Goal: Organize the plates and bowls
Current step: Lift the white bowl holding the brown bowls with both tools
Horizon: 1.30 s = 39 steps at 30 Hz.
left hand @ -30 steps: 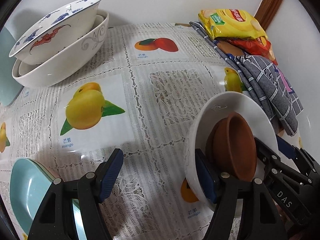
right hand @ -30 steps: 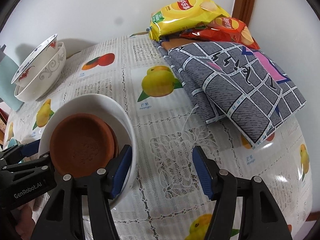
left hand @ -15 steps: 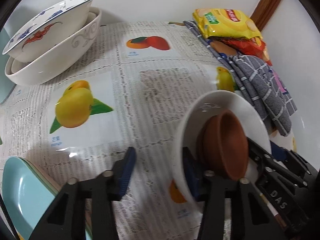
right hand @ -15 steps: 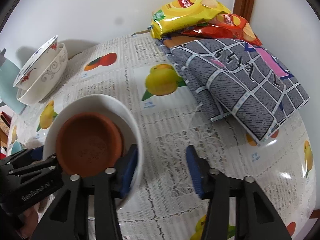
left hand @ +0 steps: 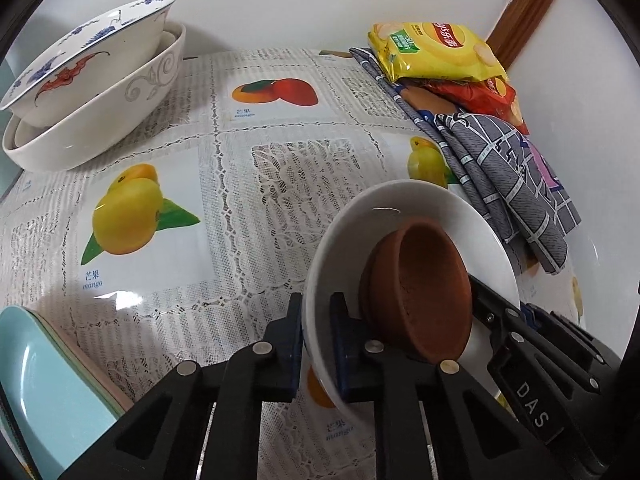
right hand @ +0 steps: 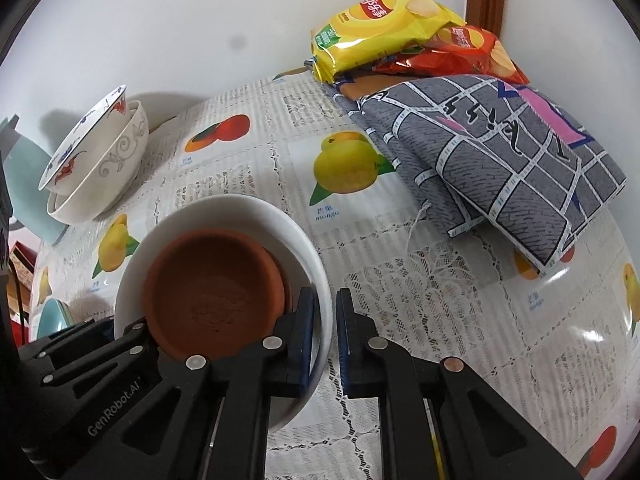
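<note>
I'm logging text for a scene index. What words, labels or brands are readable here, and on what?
"DAS": right hand-held gripper
"GenRobot.AI": left hand-held gripper
"mango", under blurred Chinese characters: tablecloth
Logos on the yellow chip bag and red chip bag: too blurred to read.

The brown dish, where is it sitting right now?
The brown dish sits inside the white bowl, low and left in the right wrist view, between both grippers clamping the bowl's rim.
</note>
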Tool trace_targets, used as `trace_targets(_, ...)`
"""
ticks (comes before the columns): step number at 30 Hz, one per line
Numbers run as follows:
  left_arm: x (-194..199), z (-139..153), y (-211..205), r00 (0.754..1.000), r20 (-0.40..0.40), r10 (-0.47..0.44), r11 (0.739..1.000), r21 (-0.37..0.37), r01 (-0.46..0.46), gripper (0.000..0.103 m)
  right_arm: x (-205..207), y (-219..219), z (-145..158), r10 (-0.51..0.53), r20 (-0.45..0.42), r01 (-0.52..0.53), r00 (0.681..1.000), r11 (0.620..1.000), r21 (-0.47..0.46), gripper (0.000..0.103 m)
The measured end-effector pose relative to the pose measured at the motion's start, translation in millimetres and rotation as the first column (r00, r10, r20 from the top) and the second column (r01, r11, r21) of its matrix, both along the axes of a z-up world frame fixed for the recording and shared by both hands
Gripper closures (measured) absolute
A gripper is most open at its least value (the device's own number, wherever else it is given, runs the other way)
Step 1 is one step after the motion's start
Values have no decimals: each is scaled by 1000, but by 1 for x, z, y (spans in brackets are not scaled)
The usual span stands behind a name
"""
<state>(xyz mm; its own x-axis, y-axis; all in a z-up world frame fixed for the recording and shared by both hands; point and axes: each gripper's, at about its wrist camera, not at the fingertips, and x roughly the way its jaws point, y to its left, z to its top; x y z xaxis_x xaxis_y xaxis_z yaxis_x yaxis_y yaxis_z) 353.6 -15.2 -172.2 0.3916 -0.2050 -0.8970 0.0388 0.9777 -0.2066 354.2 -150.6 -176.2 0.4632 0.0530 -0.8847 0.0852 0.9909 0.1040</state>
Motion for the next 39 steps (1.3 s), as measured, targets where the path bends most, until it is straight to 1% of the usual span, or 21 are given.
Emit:
trace_targets(3, 1, 0, 0, 1000, -2, -3, 1000, -4, 3, 90, -3, 1, 0, -8, 14, 8, 1000, 1000, 0, 94)
trace_targets(9, 0, 0, -1, 1000, 0, -1, 1000, 9, 1, 91, -7, -1, 1, -29, 14, 29, 999, 999, 17, 94)
trace_targets(12, 1, 1, -3, 1000, -17, -19, 1000, 6, 19, 91, -9, -7, 1, -60, 2, 59, 998, 997, 58, 94)
trace_targets(14, 0, 1, -4, 1000, -20, -15, 1000, 8, 15, 91, -11, -8, 1, -62, 2, 62, 998, 996, 69, 94)
trace_targets(23, -13, 4, -11, 999, -29, -31, 999, 17, 32, 91, -24, -14, 7, -73, -6, 74, 997, 995, 75, 94)
trace_targets(29, -25, 16, -15, 999, -13, -40, 999, 17, 40, 91, -37, -18, 18, -84, 7, 83, 996, 993, 80, 94)
trace_targets(39, -48, 49, -18, 998, 37, -41, 999, 9, 41, 91, -61, -20, 52, -82, 52, 78, 995, 995, 69, 94)
